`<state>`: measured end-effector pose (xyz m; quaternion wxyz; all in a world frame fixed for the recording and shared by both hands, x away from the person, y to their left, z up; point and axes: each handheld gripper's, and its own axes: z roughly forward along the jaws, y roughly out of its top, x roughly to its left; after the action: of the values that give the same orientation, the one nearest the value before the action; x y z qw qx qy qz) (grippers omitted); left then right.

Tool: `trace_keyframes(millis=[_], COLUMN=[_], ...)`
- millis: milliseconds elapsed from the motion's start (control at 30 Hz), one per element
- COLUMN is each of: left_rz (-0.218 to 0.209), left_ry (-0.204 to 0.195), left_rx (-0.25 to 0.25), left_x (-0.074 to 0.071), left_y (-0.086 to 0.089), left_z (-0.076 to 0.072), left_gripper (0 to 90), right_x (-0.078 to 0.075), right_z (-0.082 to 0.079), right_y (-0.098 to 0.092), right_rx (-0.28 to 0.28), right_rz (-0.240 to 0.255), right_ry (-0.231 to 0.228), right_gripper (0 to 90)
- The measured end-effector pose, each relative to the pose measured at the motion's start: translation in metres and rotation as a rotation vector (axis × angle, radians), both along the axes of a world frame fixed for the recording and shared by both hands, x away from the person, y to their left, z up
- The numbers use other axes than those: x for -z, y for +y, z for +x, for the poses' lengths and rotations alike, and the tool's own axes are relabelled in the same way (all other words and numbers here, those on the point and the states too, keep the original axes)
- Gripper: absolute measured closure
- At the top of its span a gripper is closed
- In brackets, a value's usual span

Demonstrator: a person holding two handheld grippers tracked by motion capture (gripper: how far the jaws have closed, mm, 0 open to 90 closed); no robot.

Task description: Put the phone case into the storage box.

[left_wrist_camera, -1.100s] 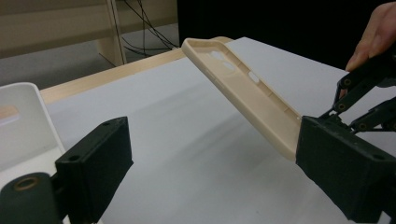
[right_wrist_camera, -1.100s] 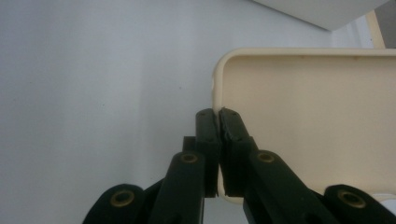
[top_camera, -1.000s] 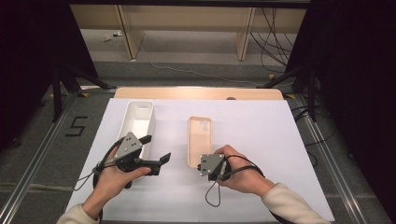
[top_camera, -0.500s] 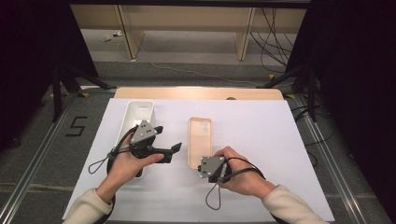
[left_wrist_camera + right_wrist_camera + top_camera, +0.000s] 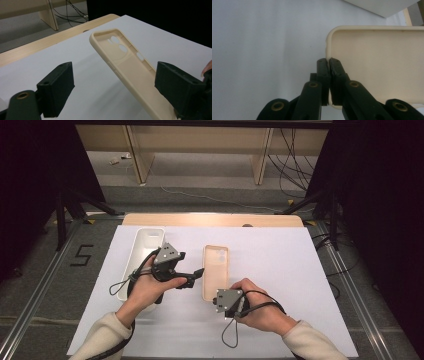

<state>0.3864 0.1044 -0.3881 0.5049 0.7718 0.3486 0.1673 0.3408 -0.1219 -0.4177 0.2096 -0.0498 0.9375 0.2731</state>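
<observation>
A beige phone case (image 5: 216, 270) lies open side up on the white sheet (image 5: 280, 270). My right gripper (image 5: 214, 299) is shut on the case's near end; in the right gripper view its jaws (image 5: 329, 67) pinch the case's rim (image 5: 374, 62). My left gripper (image 5: 194, 277) hovers just left of the case, pointing at its long side. Its jaws have just been closing a little but still stand wide apart (image 5: 117, 91). The case (image 5: 125, 57) runs ahead of them past the right jaw, and neither pad presses on it.
A long white tray (image 5: 129, 257) sits at the left of the sheet, partly under my left hand; its corner (image 5: 382, 6) appears in the right gripper view. A wooden strip (image 5: 210, 219) borders the far edge. Bare sheet lies to the right of the case.
My left hand has carried its gripper to the right, from over the tray to the case's left side. The right gripper and the case have stayed put.
</observation>
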Motion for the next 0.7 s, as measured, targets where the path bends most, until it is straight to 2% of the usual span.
trace_keyframes(millis=[333, 700], left_rz=[-0.004, -0.055], left_ry=[0.036, 0.090], left_rx=[-0.001, -0.063], left_x=[0.003, 0.004], left_y=[-0.013, -0.018], left_z=[0.014, 0.028], left_gripper=[16.1, 28.7], right_x=[-0.002, -0.003], right_z=[-0.002, -0.006], right_y=[0.002, 0.004], right_rx=[-0.007, -0.019], right_rz=[0.000, -0.003], right_ry=[-0.017, -0.028], right_gripper=[88.1, 88.1])
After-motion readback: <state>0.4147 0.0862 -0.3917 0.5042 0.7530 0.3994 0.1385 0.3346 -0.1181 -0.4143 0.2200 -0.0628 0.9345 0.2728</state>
